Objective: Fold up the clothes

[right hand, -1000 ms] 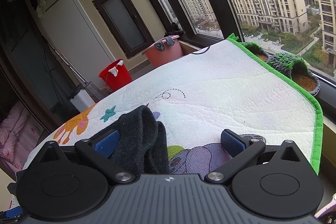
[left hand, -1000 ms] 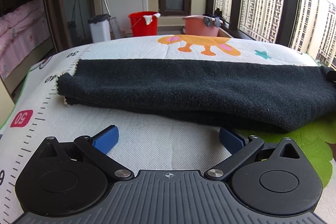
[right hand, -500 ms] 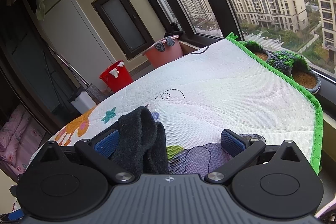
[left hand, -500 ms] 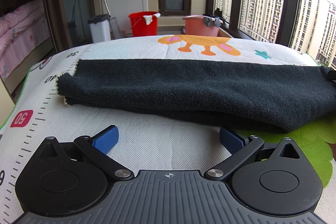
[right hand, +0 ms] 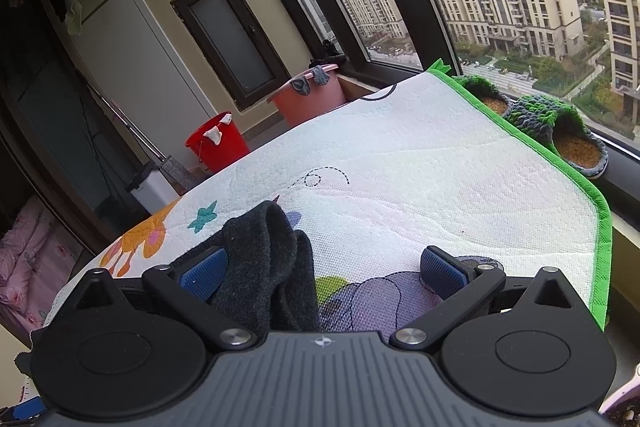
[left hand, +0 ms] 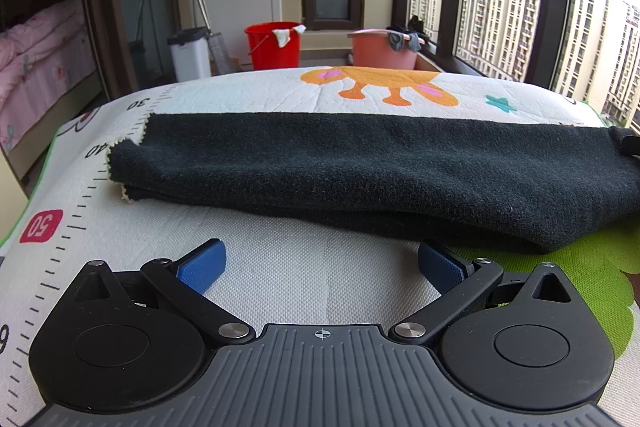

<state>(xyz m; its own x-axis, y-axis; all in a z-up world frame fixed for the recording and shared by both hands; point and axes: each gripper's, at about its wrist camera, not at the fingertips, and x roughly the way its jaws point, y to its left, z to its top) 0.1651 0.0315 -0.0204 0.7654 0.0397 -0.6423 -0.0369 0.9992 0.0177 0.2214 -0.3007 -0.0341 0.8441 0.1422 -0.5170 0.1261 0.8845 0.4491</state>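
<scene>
A dark grey knitted garment [left hand: 360, 171] lies folded in a long band across the printed play mat [left hand: 280, 267]. My left gripper [left hand: 322, 263] is open and empty, just in front of the garment's near edge. In the right wrist view one end of the garment [right hand: 268, 267] bunches up between the jaws, against the left finger. My right gripper [right hand: 324, 267] is open, its jaws wide around that end.
The mat's green edge [right hand: 560, 171] runs along the window side. Knitted slippers [right hand: 560, 131] sit on the sill. A red bucket [left hand: 274, 45], a pink basin [left hand: 382, 49] and a white bin [left hand: 190, 55] stand beyond the mat. A pink bed [left hand: 36, 63] is at left.
The right wrist view has shifted slightly; the garment and the left gripper have not moved.
</scene>
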